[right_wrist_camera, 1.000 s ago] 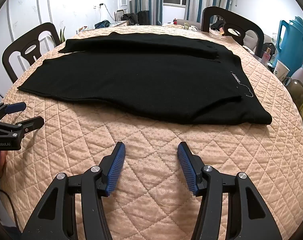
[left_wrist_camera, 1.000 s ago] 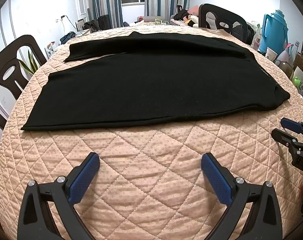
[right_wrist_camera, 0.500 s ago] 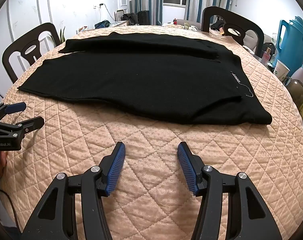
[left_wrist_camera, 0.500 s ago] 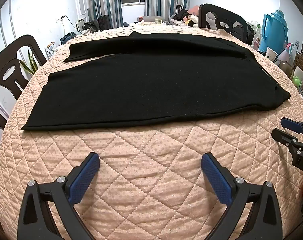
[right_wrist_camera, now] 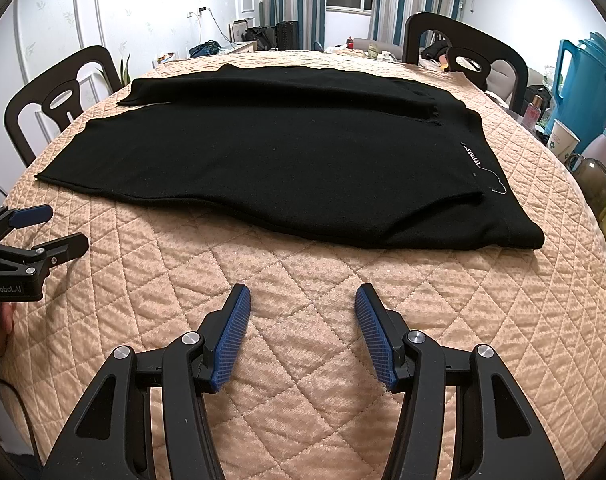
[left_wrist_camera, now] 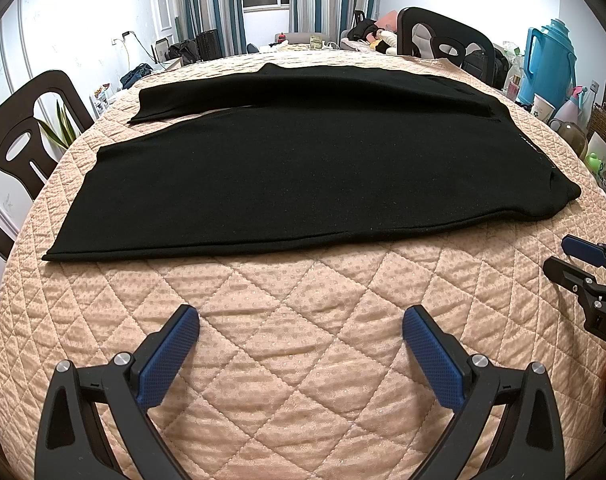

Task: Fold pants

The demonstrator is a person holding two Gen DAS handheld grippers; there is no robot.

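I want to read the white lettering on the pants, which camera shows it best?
The right wrist view: the lettering lies near the waist end of the pants, clear though tilted. In the left wrist view it is a tiny, unreadable mark.

1. The setting was a lived-in home dining room: a table (left_wrist_camera: 303,360) under a quilted peach cover, ringed by dark wooden chairs (right_wrist_camera: 55,96).
2. Striped curtains (right_wrist_camera: 295,0) framed a window; a blue thermos jug (left_wrist_camera: 551,64) stood at the table's right edge.
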